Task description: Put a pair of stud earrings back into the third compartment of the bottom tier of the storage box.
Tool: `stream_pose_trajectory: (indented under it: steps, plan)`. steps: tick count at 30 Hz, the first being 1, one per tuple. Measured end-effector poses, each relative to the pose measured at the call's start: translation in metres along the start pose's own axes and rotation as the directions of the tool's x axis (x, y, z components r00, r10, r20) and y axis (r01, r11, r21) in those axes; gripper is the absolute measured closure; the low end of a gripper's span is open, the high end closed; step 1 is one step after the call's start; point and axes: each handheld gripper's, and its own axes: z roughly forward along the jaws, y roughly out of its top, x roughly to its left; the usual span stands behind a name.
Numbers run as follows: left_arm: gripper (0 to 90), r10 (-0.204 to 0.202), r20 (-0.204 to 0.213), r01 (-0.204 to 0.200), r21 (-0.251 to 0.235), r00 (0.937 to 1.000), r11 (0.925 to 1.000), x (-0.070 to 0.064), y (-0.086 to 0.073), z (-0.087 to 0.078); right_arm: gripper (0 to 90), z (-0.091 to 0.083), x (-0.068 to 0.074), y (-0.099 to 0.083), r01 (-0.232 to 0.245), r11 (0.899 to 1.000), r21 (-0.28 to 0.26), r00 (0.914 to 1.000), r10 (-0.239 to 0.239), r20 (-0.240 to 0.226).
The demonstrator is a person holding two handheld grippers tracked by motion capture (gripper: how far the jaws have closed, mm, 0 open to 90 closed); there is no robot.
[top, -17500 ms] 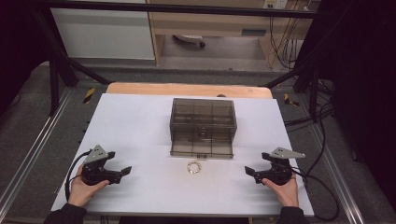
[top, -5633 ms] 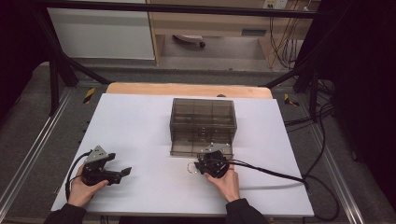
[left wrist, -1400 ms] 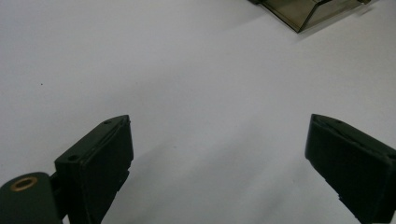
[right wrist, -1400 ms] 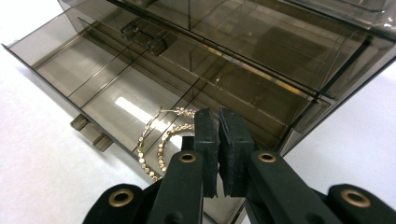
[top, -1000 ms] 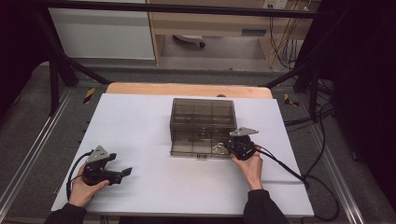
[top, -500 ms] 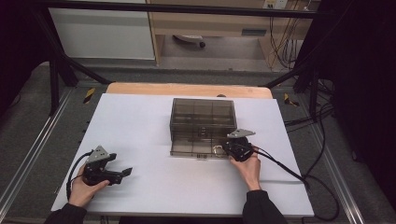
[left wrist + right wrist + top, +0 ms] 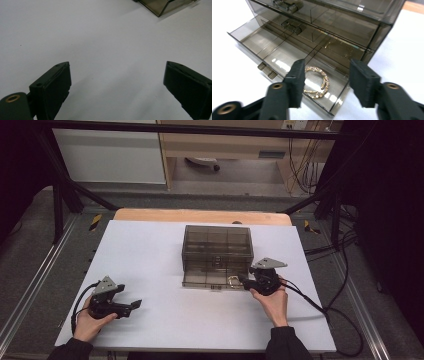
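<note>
A smoky clear drawer box (image 7: pixel 217 247) stands mid-table with its bottom drawer (image 7: pixel 287 53) pulled out. A gold, sparkly bracelet (image 7: pixel 317 82) lies in the drawer's right end compartment, also visible as the bracelet (image 7: pixel 233 280) from above. My right gripper (image 7: pixel 325 75) hangs open just above it, jaws either side, touching nothing; from above the right gripper (image 7: pixel 246 281) sits at the drawer's right corner. My left gripper (image 7: pixel 134 305) rests open on the table at the front left, and the left gripper (image 7: pixel 117 85) has only bare table between its jaws.
The white table top (image 7: pixel 150 255) has free room left and right of the box. A wooden strip (image 7: pixel 200 215) borders its far edge. The right gripper's cable (image 7: pixel 325 312) trails over the table's right side. A corner of the drawer (image 7: pixel 162 7) shows far ahead of the left gripper.
The right gripper has let the bracelet go into the drawer's right compartment and eased slightly toward the person. The left gripper has stayed put.
</note>
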Motion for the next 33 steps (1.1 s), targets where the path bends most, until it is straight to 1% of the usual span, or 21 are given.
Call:
stream_pose_trajectory:
  steps: [3,4,7,9,13,19,22,25,28,29,30,33]
  plan:
    - [7.5,0.001,0.001,-0.001,0.001,1.0,1.0,0.0,0.0,0.0,29.8,-0.007,-0.003,-0.004,-0.006,1.0,-0.023,1.0,0.006,-0.006]
    - [7.5,0.001,0.001,-0.001,0.002,1.0,1.0,-0.001,0.0,0.0,26.9,-0.009,-0.005,-0.005,-0.01,1.0,-0.028,0.9999,0.01,-0.01]
    - [7.5,-0.001,0.001,0.001,0.001,1.0,1.0,-0.001,0.0,0.001,20.0,-0.017,-0.012,-0.01,-0.038,0.998,-0.043,0.9985,0.036,-0.042]
    - [7.5,-0.002,0.001,0.002,0.002,1.0,1.0,0.0,0.0,0.001,15.4,-0.021,-0.016,-0.014,-0.059,0.997,-0.043,0.9963,0.056,-0.065]
    - [7.5,-0.003,0.001,0.003,0.002,1.0,1.0,-0.001,0.0,0.001,9.4,-0.029,-0.023,-0.024,-0.068,0.997,-0.036,0.9936,0.065,-0.092]
    - [7.4,-0.001,0.002,0.001,0.002,1.0,1.0,-0.001,0.0,0.001,3.7,-0.036,-0.03,-0.039,-0.083,0.996,-0.026,0.9917,0.08,-0.101]
    - [7.4,-0.001,0.003,0.001,0.003,1.0,1.0,-0.001,0.0,0.001,1.2,-0.037,-0.032,-0.047,-0.085,0.996,-0.004,0.9915,0.084,-0.099]
    - [7.3,0.001,0.005,-0.001,0.003,1.0,1.0,-0.001,0.0,0.001,0.5,-0.038,-0.035,-0.055,-0.071,0.997,0.019,0.993,0.072,-0.094]
    - [7.3,0.003,0.007,-0.003,0.005,1.0,1.0,-0.002,0.0,0.001,0.5,-0.04,-0.037,-0.062,-0.06,0.998,0.02,0.9927,0.062,-0.104]
    - [7.3,0.003,0.007,-0.003,0.004,1.0,1.0,-0.002,0.0,0.001,0.5,-0.04,-0.039,-0.064,-0.061,0.998,0.017,0.993,0.062,-0.1]
    - [7.3,0.003,0.007,-0.003,0.003,1.0,1.0,-0.002,0.0,0.001,0.5,-0.041,-0.039,-0.066,-0.071,0.997,0.017,0.9923,0.073,-0.1]
    - [7.3,0.005,0.009,-0.005,0.003,0.9999,1.0,-0.002,0.0,0.001,0.5,-0.041,-0.042,-0.071,-0.069,0.997,0.026,0.9926,0.072,-0.098]
